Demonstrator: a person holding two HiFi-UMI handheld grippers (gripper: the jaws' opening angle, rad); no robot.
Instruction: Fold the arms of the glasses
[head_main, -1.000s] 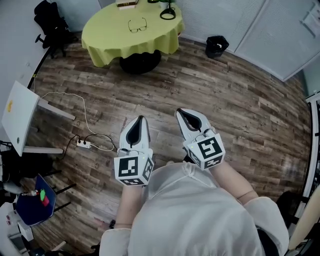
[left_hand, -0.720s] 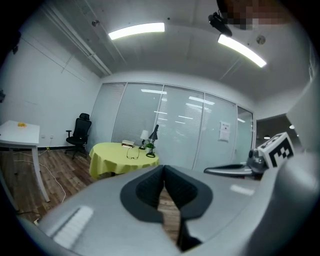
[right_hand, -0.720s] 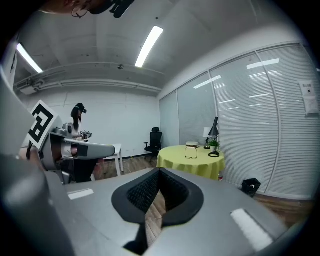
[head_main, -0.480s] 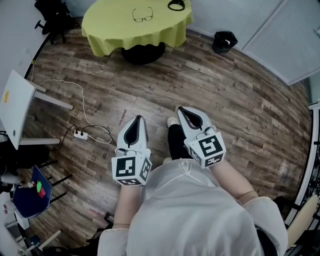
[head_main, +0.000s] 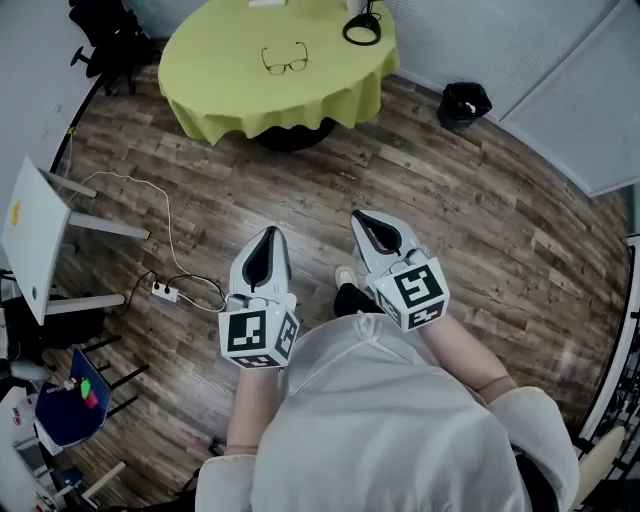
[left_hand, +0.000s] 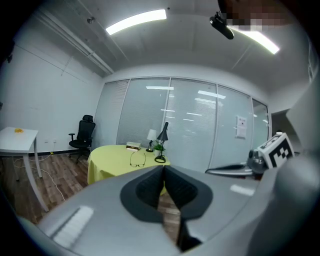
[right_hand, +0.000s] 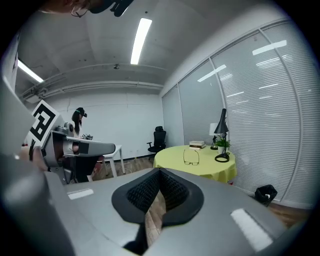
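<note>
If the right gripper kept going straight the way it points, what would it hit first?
Nothing close: the right gripper has free air ahead, then probably the round yellow-green clothed table, though depth is unclear.

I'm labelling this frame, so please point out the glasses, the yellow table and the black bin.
glasses (head_main: 285, 63): head view, on the front frame near the bridge.
yellow table (head_main: 225, 60): head view, on bare cloth left of the glasses.
black bin (head_main: 465, 101): head view, on its open top.
</note>
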